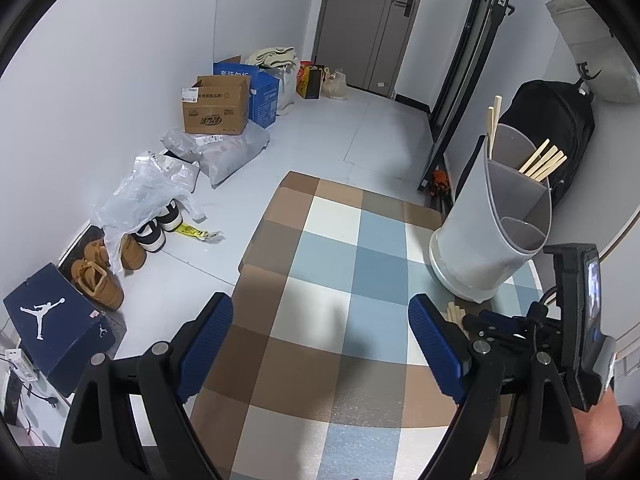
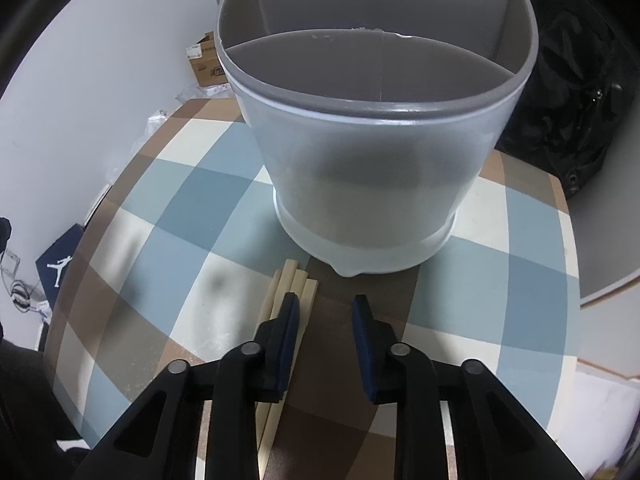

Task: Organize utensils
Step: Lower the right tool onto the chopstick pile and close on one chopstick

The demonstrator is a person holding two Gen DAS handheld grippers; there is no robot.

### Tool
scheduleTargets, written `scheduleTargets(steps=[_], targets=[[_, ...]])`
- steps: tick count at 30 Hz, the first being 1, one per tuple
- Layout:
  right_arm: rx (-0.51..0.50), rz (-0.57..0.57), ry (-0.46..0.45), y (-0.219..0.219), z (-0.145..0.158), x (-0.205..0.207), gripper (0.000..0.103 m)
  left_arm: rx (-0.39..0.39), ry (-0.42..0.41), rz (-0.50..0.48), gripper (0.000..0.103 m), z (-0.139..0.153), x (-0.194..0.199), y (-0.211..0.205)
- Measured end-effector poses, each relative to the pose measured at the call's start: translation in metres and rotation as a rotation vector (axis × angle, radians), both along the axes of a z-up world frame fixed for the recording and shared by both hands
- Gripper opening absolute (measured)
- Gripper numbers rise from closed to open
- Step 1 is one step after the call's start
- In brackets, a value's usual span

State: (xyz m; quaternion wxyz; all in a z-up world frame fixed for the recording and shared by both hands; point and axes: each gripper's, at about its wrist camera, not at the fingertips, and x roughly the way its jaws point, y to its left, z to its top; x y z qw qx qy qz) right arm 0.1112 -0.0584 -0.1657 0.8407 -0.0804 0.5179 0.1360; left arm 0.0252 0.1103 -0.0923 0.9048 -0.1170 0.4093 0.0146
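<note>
Pale wooden chopsticks (image 2: 290,286) lie bundled before the grey divided holder (image 2: 372,152).

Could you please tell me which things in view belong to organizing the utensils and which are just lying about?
Belongs to the job:
- grey divided holder
- chopsticks on the table
- chopsticks already in the holder
- checked table
- right hand-held gripper

Just lying about:
- cardboard box
- blue shoe box
- tan shoes
- black backpack
- plastic bags
</note>
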Motion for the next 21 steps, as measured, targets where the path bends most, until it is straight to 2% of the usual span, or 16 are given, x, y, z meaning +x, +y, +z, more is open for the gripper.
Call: scheduleTargets(steps=[5, 7, 10, 15, 17, 21], targets=[[-0.032, 0.003, -0.001, -0.001, 0.002, -0.003, 0.020, 0.009, 0.010, 0.005, 0.086, -0.002, 0.002, 0.000], [-0.048, 0.008, 0.000, -0.002, 0.003, -0.006, 0.016, 0.006, 0.013, 0.007, 0.086, -0.003, 0.002, 0.000], [-0.017, 0.013, 0.032, -0.004, 0.001, -0.009, 0.016, 0.009, 0.016, 0.005, 0.086, -0.003, 0.003, -0.002], [-0.001, 0.015, 0.016, -0.003, 0.007, -0.011, 0.015, 0.021, 0.009, 0.001, 0.086, -0.001, 0.002, -0.005], [0.030, 0.013, 0.023, -0.003, 0.009, -0.009, 0.015, 0.022, 0.013, 0.001, 0.086, -0.003, 0.003, -0.005], [0.030, 0.033, 0.048, -0.003, 0.004, -0.010, 0.015, 0.015, 0.019, 0.002, 0.086, -0.004, 0.004, -0.004]])
